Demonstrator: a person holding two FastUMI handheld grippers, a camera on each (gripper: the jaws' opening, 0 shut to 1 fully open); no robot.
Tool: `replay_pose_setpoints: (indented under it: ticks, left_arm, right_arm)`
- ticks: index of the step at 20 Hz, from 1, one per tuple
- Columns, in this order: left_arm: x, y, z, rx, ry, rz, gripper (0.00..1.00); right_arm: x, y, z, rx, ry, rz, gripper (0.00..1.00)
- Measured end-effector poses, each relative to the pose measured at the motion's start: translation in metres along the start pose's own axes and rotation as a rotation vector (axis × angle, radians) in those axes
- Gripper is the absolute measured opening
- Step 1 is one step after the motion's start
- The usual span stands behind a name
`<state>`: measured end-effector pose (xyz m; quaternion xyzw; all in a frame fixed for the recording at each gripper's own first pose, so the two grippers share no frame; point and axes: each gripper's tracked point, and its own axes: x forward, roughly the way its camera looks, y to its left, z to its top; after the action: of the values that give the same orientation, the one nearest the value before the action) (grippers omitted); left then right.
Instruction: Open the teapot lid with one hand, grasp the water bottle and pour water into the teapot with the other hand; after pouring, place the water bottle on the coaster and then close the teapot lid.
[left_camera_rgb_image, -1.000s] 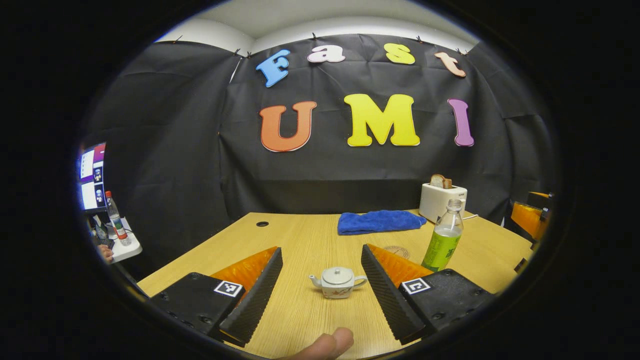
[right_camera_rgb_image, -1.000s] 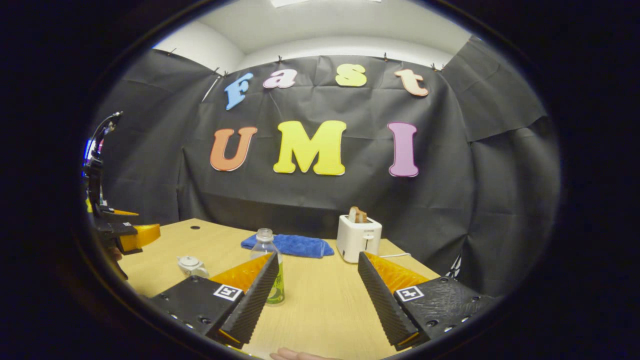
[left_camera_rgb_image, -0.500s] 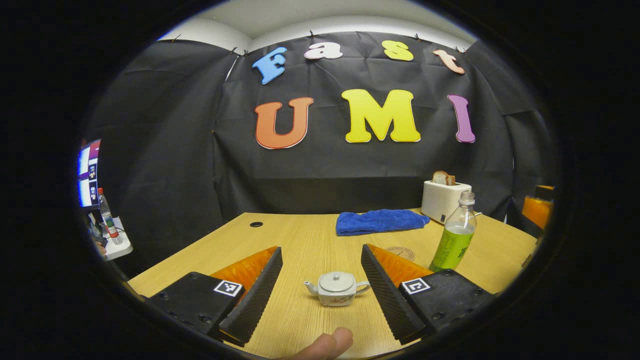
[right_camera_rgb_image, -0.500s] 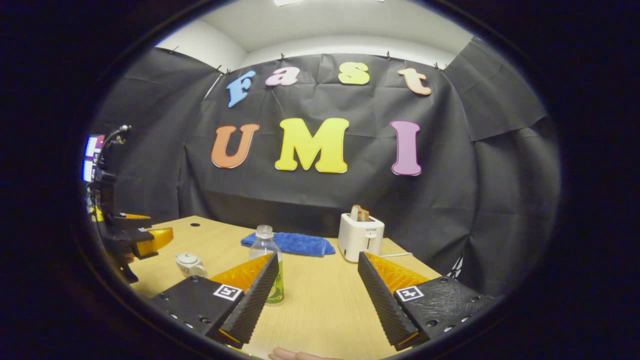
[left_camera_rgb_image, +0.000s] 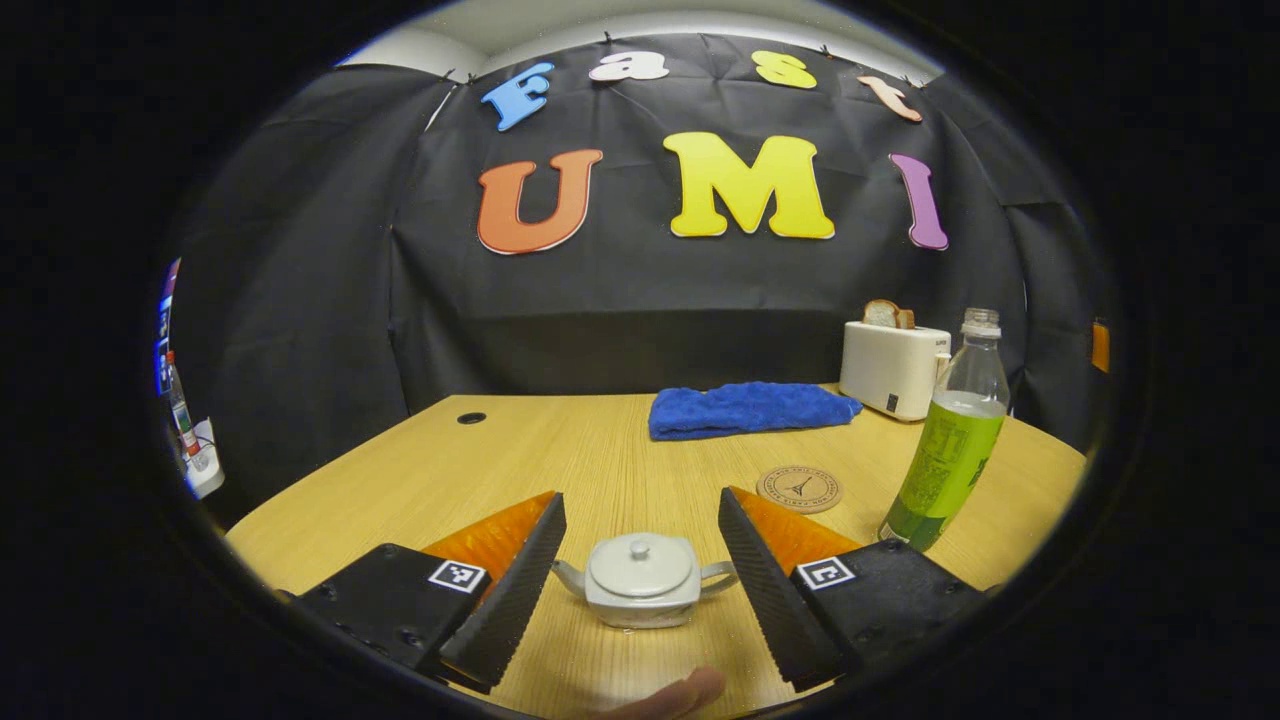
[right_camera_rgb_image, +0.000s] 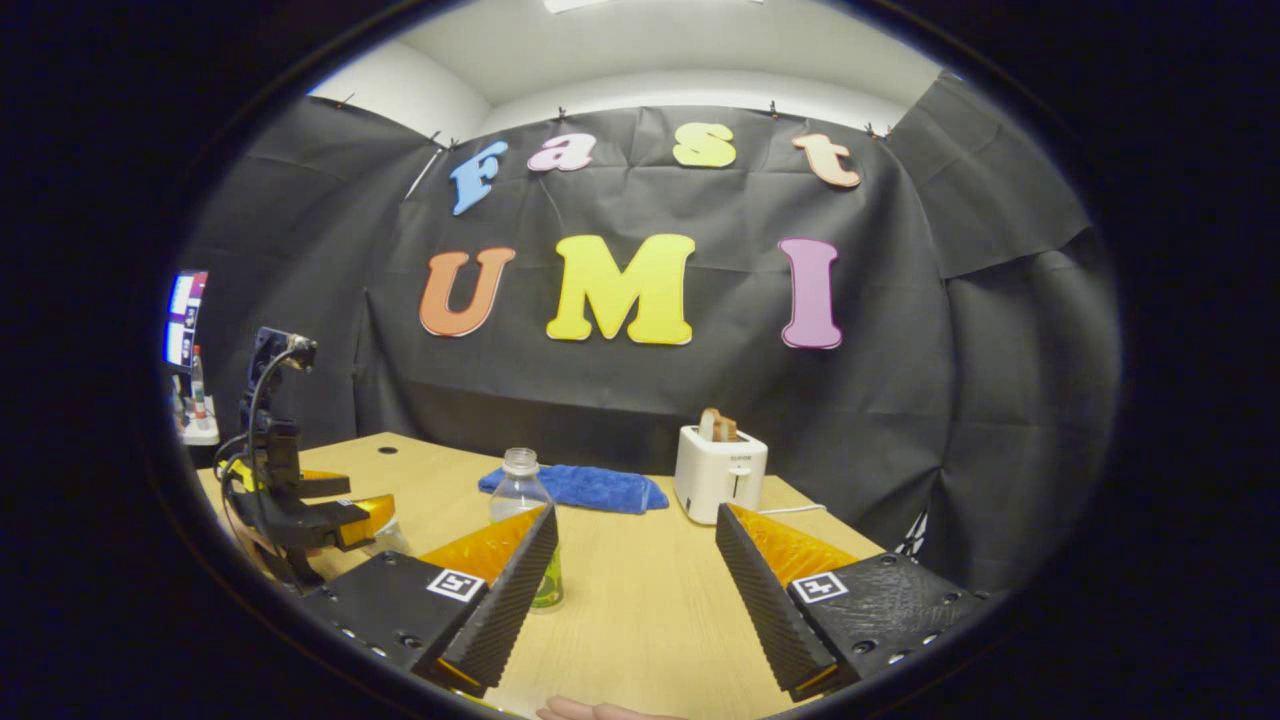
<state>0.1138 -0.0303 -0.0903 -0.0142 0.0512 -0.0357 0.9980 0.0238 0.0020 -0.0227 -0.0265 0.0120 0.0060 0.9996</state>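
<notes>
- We see the left claw (left_camera_rgb_image: 642, 580) spread wide, with the teapot (left_camera_rgb_image: 642, 582) standing on the tabletop (left_camera_rgb_image: 560, 460) between its two fingers; neither finger touches the pot.
- The teapot lid (left_camera_rgb_image: 641, 563) sits on the pot, its small knob upright.
- In the left gripper view the water bottle (left_camera_rgb_image: 950, 437) stands upright to the right, holding green liquid in its lower part, with its base just beside the claw's right finger.
- The round coaster (left_camera_rgb_image: 799, 489) lies flat between the teapot and the bottle, apart from both.
- Farther back lie a blue towel (left_camera_rgb_image: 750, 409) and a white toaster (left_camera_rgb_image: 893, 369) with bread in it.
- Our right claw (right_camera_rgb_image: 636, 588) is also spread wide and holds nothing; the bottle (right_camera_rgb_image: 523, 502) stands partly behind its left finger.
- In the right gripper view the left claw (right_camera_rgb_image: 345, 500) shows low at the far left of the tabletop (right_camera_rgb_image: 640, 590).
</notes>
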Motion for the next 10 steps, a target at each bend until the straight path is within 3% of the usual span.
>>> replay_pose_setpoints:
  ticks: [5, 7, 8, 10]
  left_arm:
    - [0.009, 0.002, -0.005, -0.001, -0.004, 0.006, 0.71]
    - [0.011, 0.001, -0.012, 0.009, 0.017, 0.007, 0.58]
    - [0.011, 0.001, -0.011, 0.019, 0.011, 0.011, 0.45]
    - [0.011, 0.0, -0.009, 0.048, 0.02, 0.014, 0.37]
  right_arm:
    - [0.006, 0.004, -0.009, -0.009, 0.022, 0.006, 0.95]
    - [0.007, 0.005, -0.012, -0.016, 0.029, 0.007, 0.95]
    - [0.007, 0.006, -0.013, -0.016, 0.03, 0.006, 0.95]
    - [0.008, 0.007, -0.014, -0.014, 0.034, 0.012, 0.97]
